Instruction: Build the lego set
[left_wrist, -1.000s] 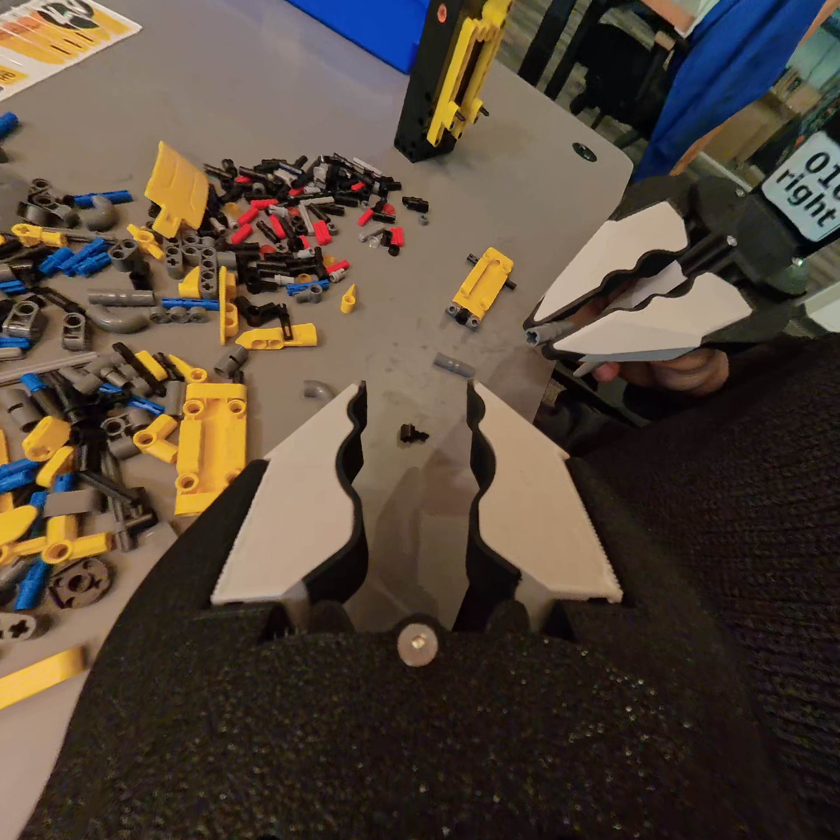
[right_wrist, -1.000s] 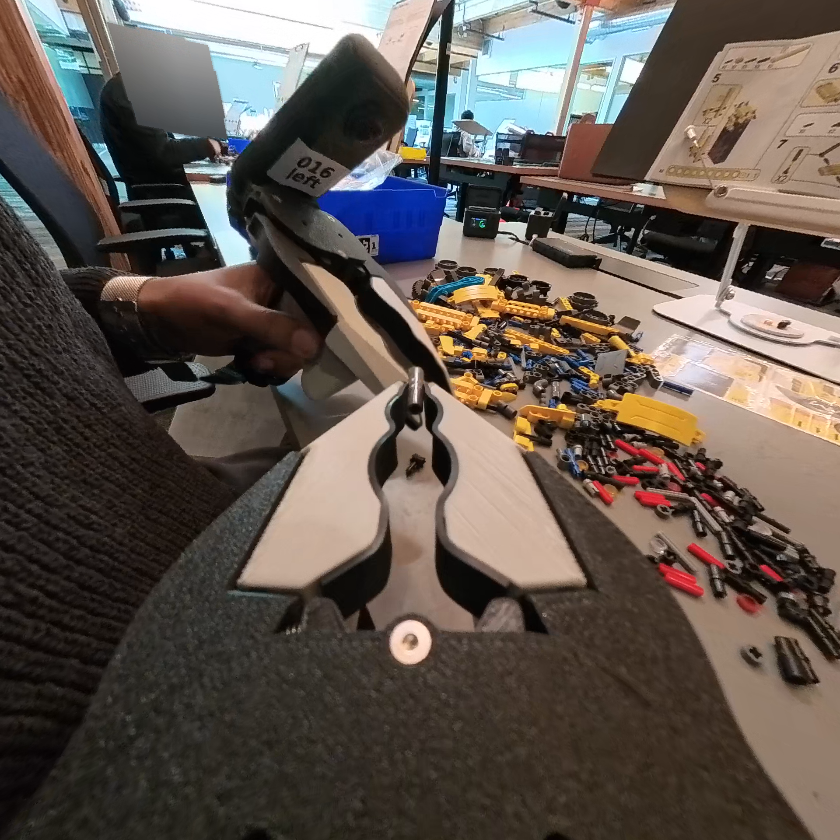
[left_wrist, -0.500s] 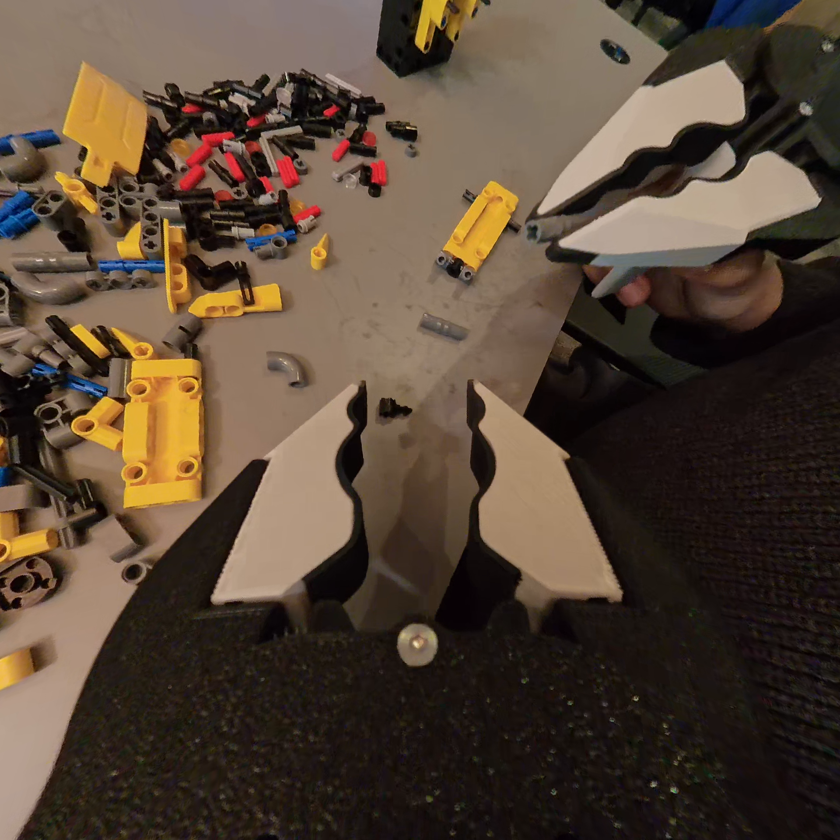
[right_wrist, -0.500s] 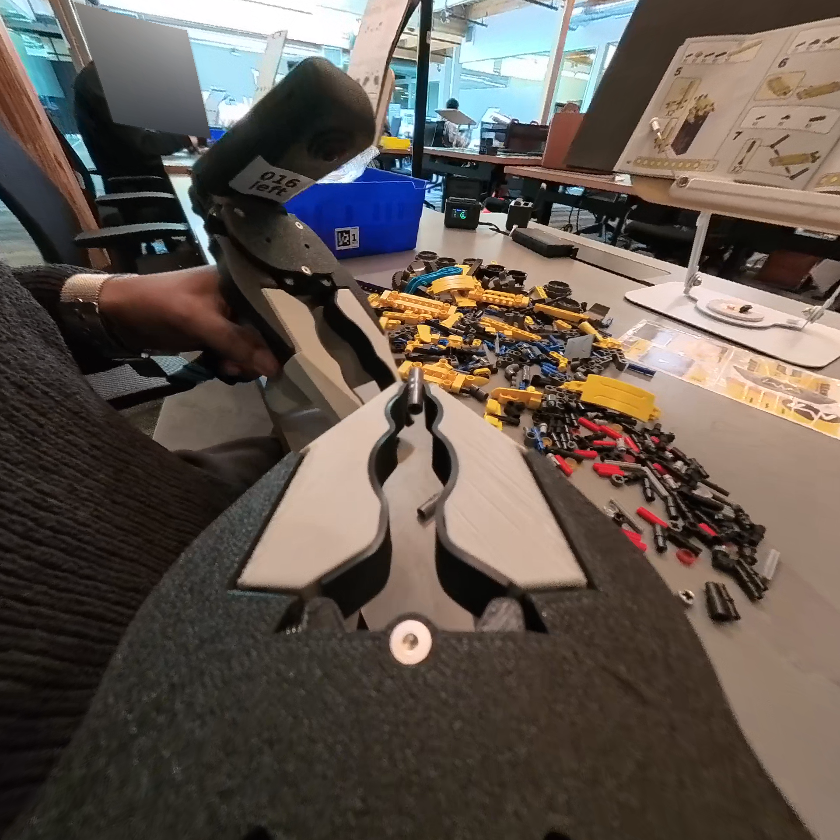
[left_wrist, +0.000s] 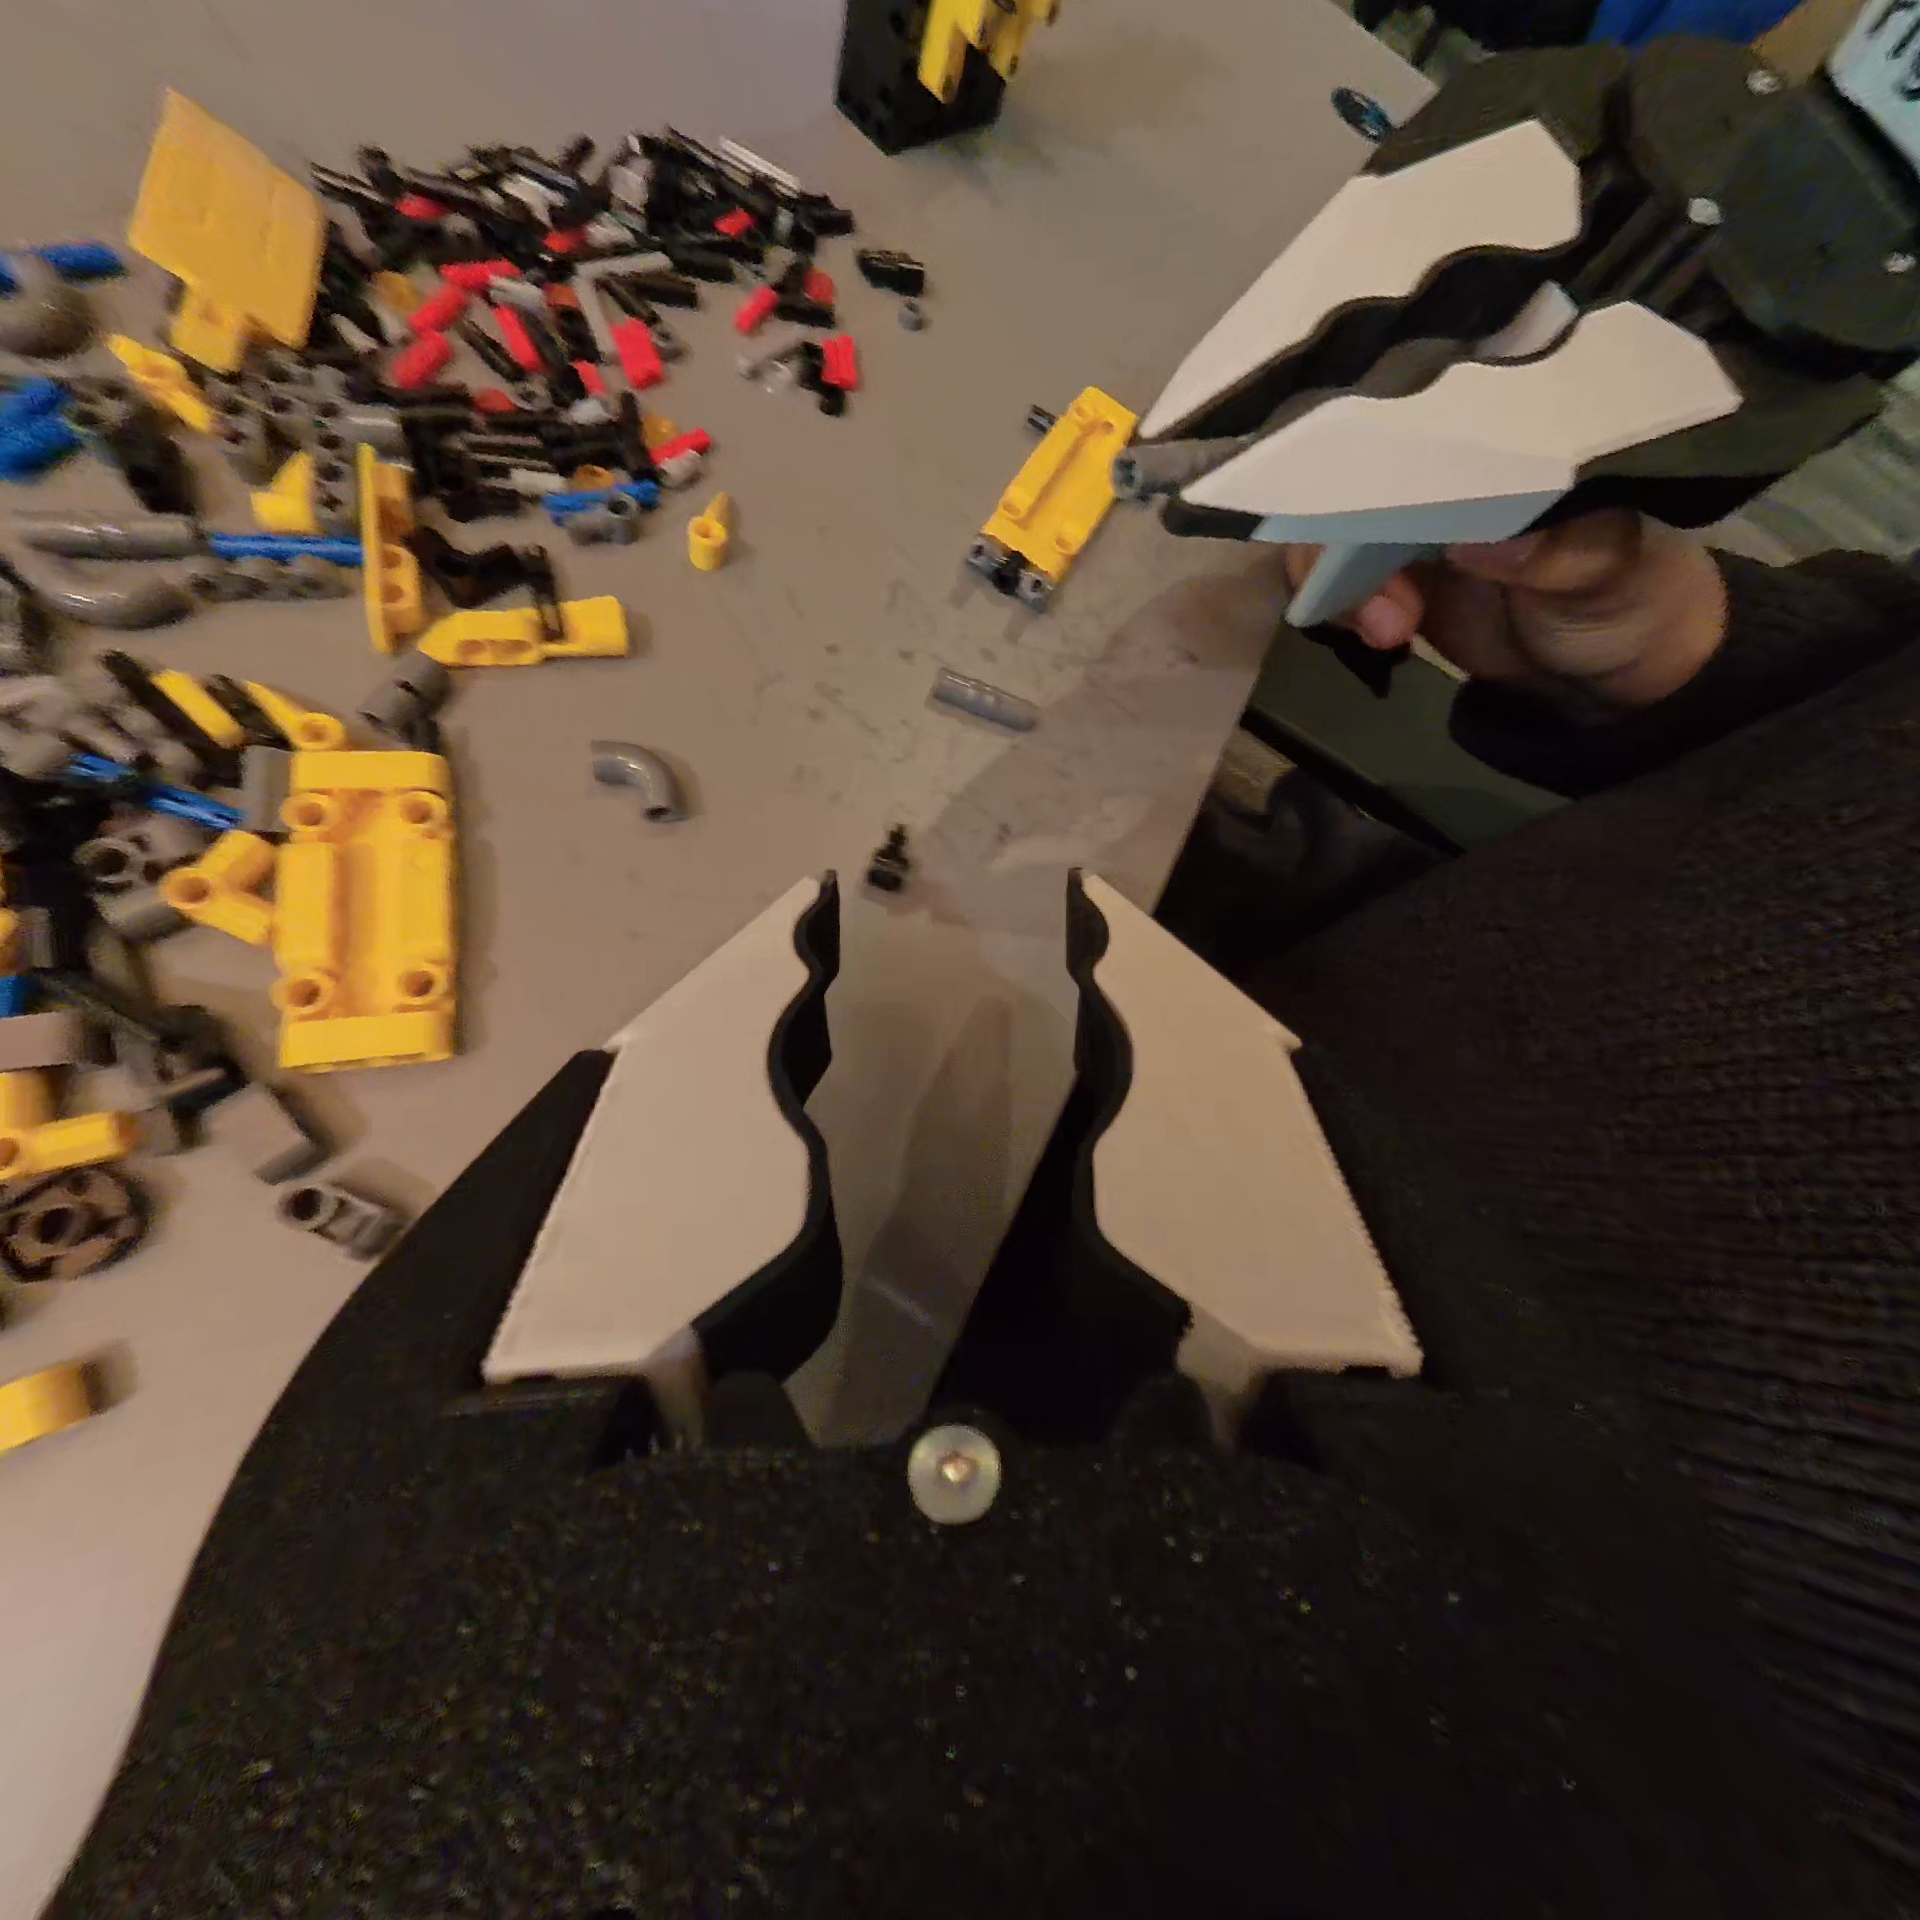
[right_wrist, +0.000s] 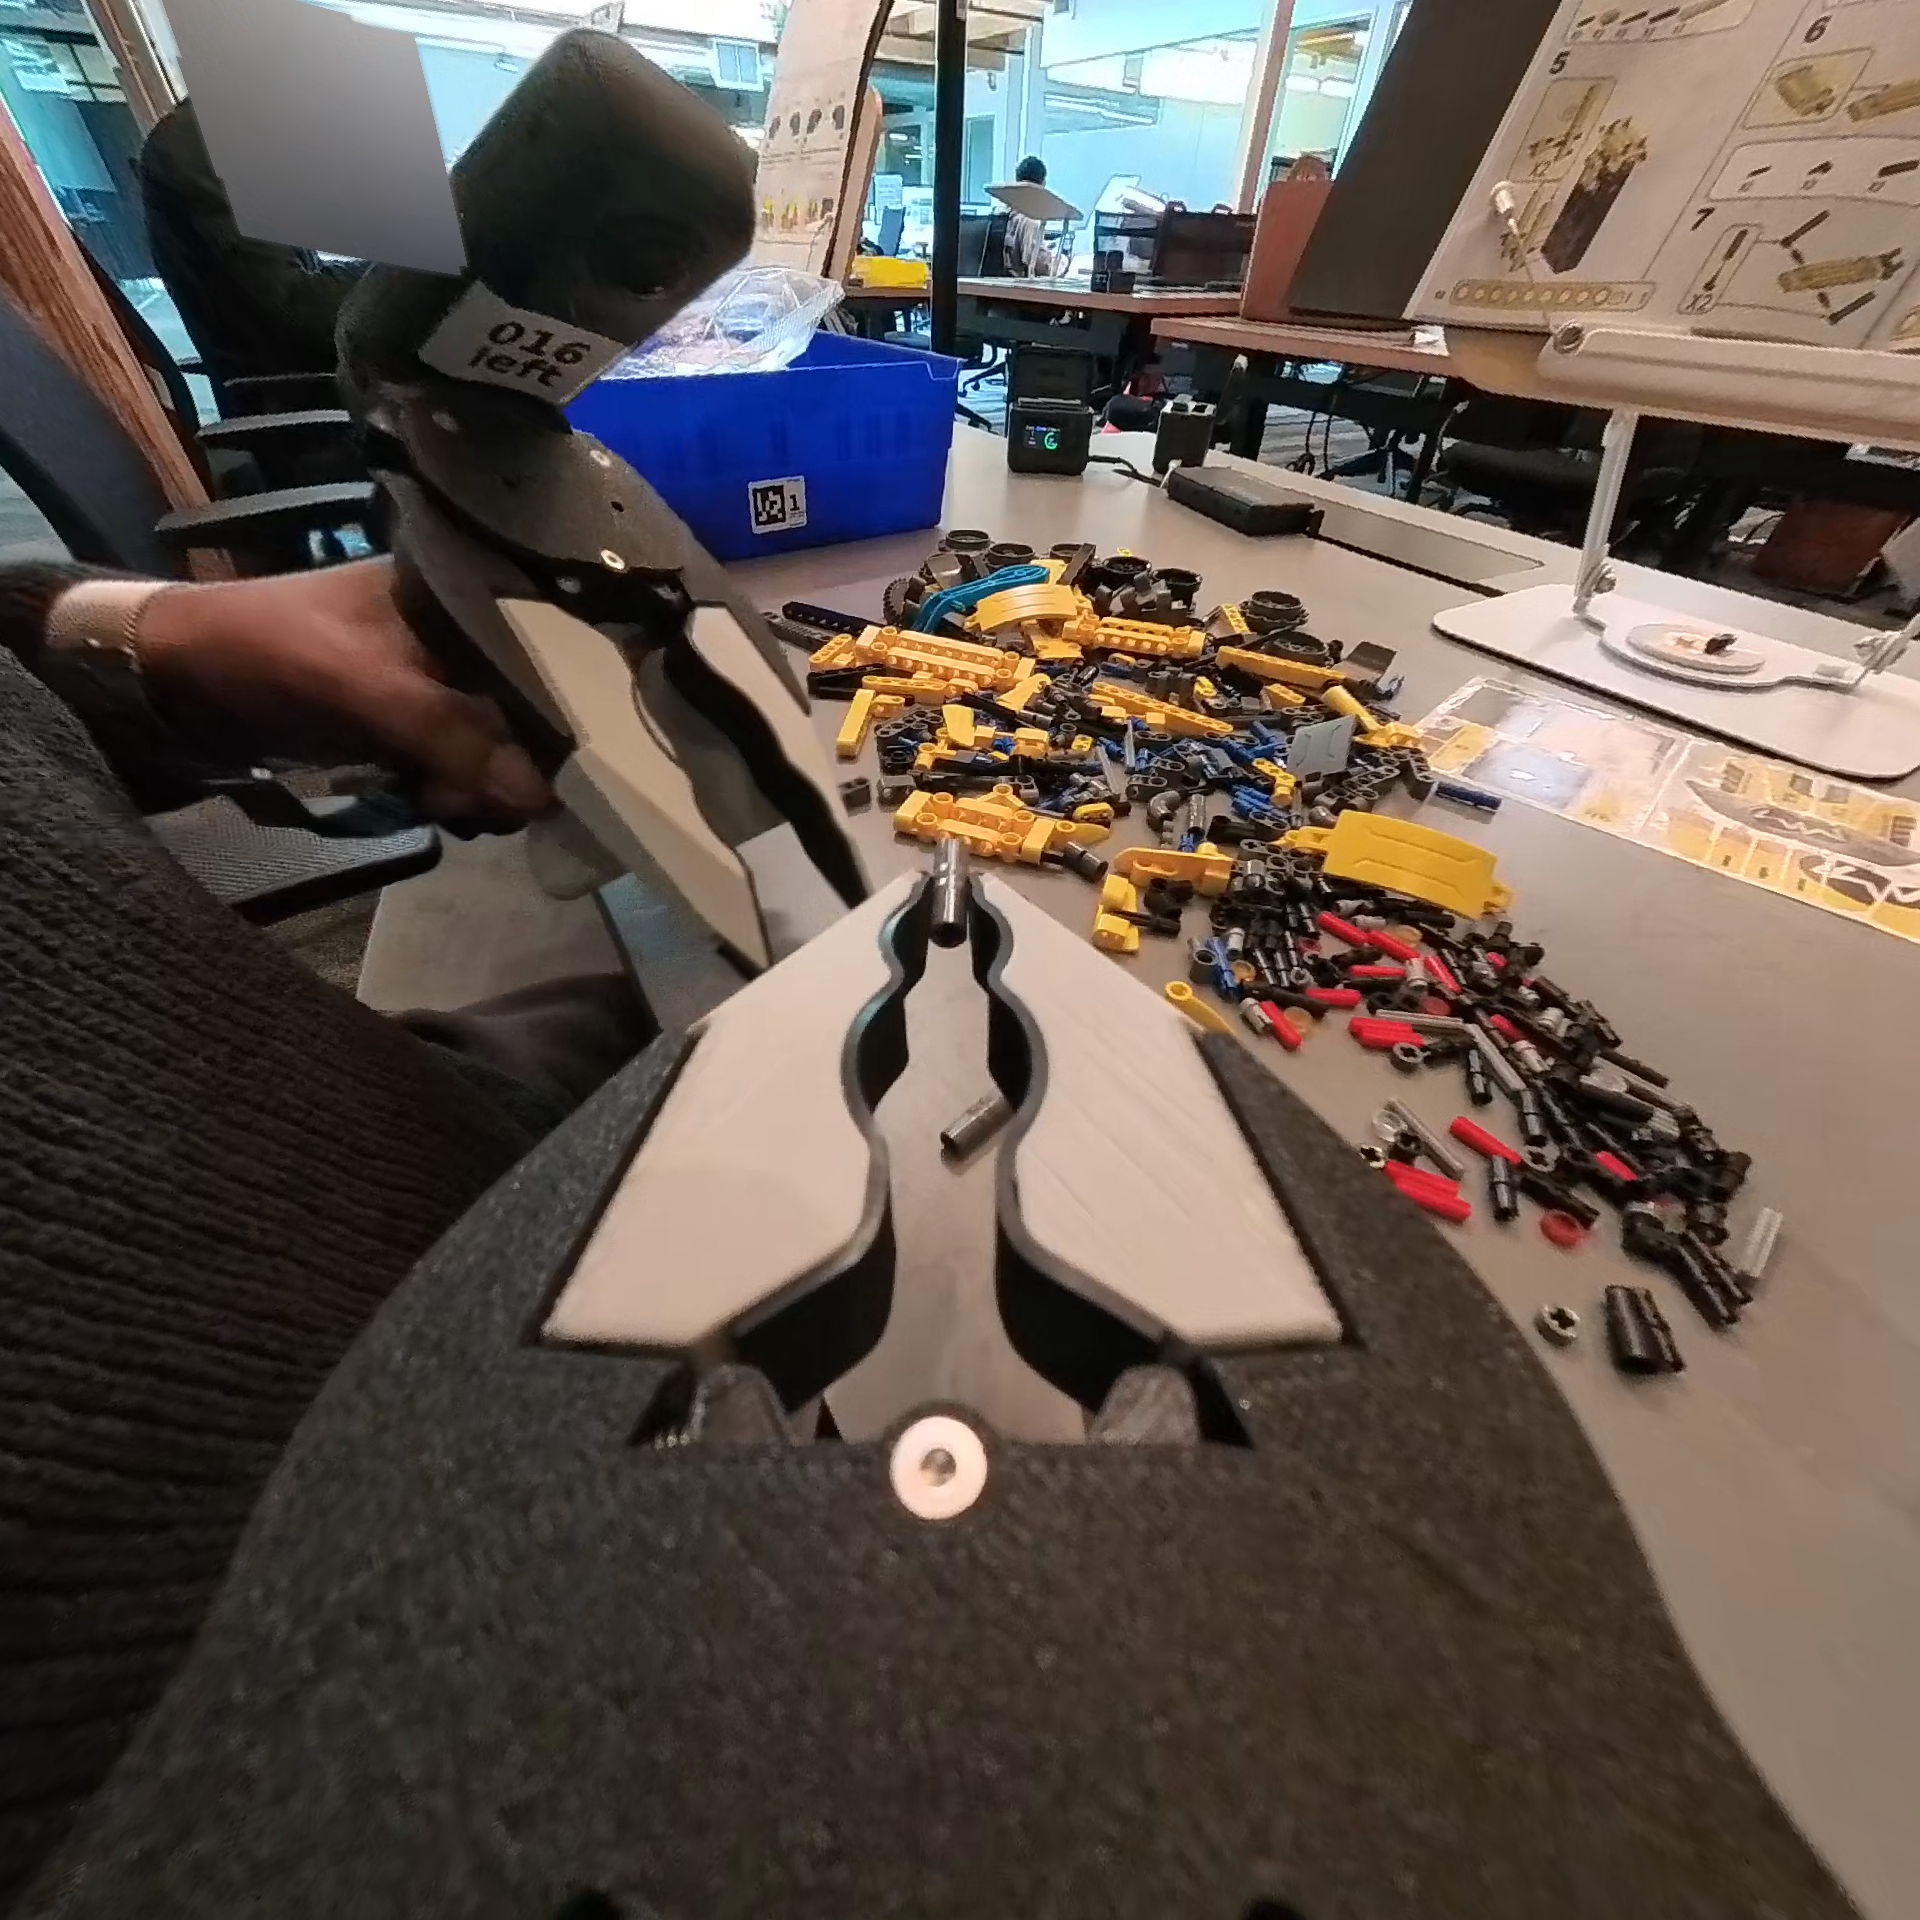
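My left gripper (left_wrist: 951, 883) is open and empty, low over the grey table (left_wrist: 831, 644) near its front edge. A small black pin (left_wrist: 886, 860) lies on the table just ahead of its fingertips. My right gripper (right_wrist: 948, 883) is shut on a dark grey axle pin (right_wrist: 948, 902), held upright at the tips above the table. It also shows in the left wrist view (left_wrist: 1153, 473), its tips next to a small yellow brick assembly (left_wrist: 1055, 490). The left gripper shows in the right wrist view (right_wrist: 748, 883), pointing down just left of the right one.
Loose yellow, black, red, blue and grey bricks (left_wrist: 395, 447) cover the table's left side. A grey pin (left_wrist: 982, 698) and a grey elbow (left_wrist: 642, 774) lie near the front. A black-and-yellow built block (left_wrist: 920, 62), a blue bin (right_wrist: 769, 436) and an instruction booklet on a stand (right_wrist: 1683, 177) stand behind. Across from one pair of fingers to the other is roughly 7 centimetres. The black-and-yellow built block (left_wrist: 920, 62) sits 20 centimetres or so from the ends of my right fingers.
The left gripper drew back toward the table edge, so the black pin now lies ahead of its tips instead of between the fingers. The right gripper came closer to the yellow assembly, still holding the pin.
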